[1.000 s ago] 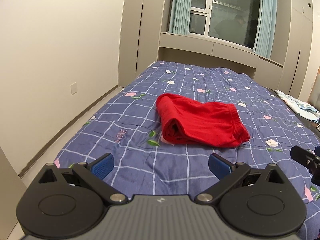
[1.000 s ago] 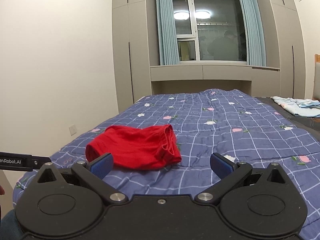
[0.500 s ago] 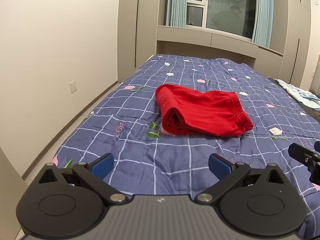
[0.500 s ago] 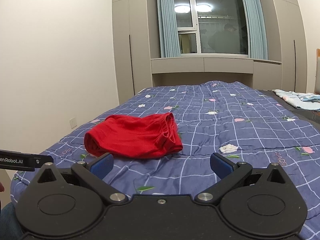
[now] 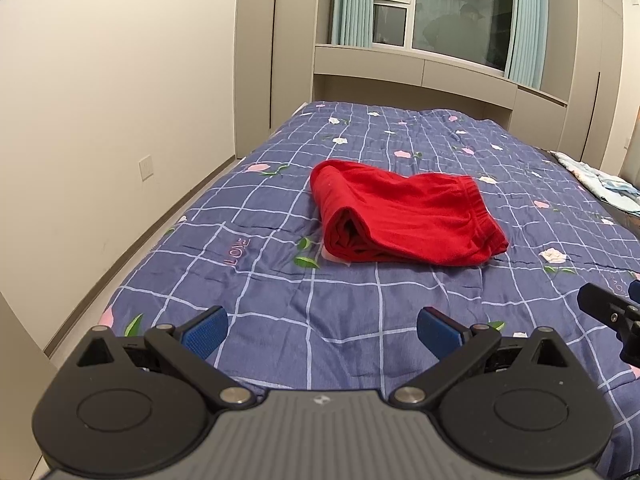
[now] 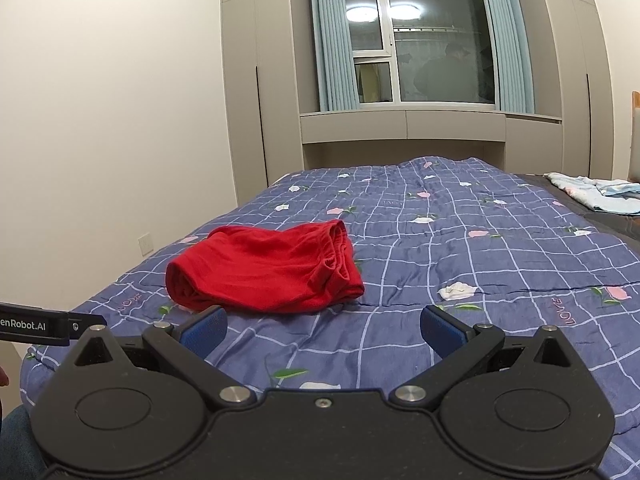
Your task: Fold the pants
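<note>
The red pants (image 5: 404, 218) lie folded into a compact bundle on the blue checked quilt (image 5: 348, 320). In the right wrist view the same red pants (image 6: 268, 270) sit left of centre, waistband toward the right. My left gripper (image 5: 322, 330) hovers above the quilt short of the bundle, open, with nothing between its blue pads. My right gripper (image 6: 323, 330) is also open and empty, held back from the bundle's near right corner. Neither gripper touches the cloth.
The bed's left edge drops to a strip of floor (image 5: 188, 208) along the cream wall. Light blue folded cloth (image 6: 596, 194) lies at the far right. Wardrobes and a window stand behind the bed. Part of the other gripper (image 5: 612, 312) shows at the right edge.
Both grippers have tilted down and drawn slightly nearer the quilt, so the red bundle sits lower and larger in each view. The pants have not moved; both grippers stay open.
</note>
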### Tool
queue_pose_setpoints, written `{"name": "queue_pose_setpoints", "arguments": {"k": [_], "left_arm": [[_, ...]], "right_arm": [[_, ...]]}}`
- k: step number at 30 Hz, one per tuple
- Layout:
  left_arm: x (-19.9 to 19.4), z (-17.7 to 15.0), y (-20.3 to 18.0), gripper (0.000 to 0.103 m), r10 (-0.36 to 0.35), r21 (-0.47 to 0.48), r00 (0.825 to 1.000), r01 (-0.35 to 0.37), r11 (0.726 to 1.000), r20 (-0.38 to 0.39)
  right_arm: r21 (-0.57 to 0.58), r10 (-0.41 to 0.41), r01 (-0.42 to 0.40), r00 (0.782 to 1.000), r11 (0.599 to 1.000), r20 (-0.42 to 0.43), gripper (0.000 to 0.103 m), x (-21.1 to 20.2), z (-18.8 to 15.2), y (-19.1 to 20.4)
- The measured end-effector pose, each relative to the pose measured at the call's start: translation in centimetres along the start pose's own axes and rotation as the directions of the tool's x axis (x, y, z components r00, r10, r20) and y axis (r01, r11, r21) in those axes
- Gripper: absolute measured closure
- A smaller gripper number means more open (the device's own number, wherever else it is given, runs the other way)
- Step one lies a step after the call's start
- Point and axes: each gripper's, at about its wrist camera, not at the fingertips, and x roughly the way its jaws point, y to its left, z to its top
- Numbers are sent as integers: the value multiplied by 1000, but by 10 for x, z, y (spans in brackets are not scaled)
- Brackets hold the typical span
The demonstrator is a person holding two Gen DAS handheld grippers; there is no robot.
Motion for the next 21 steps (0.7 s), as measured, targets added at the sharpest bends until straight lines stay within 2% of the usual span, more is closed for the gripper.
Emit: {"name": "queue_pose_setpoints", "arguments": {"k": [21], "left_arm": [[1, 0, 0, 0, -1, -2, 1000, 1, 1000, -8]], "right_arm": [[6, -2, 2, 1000, 1000, -7, 1, 2, -1, -1]]}}
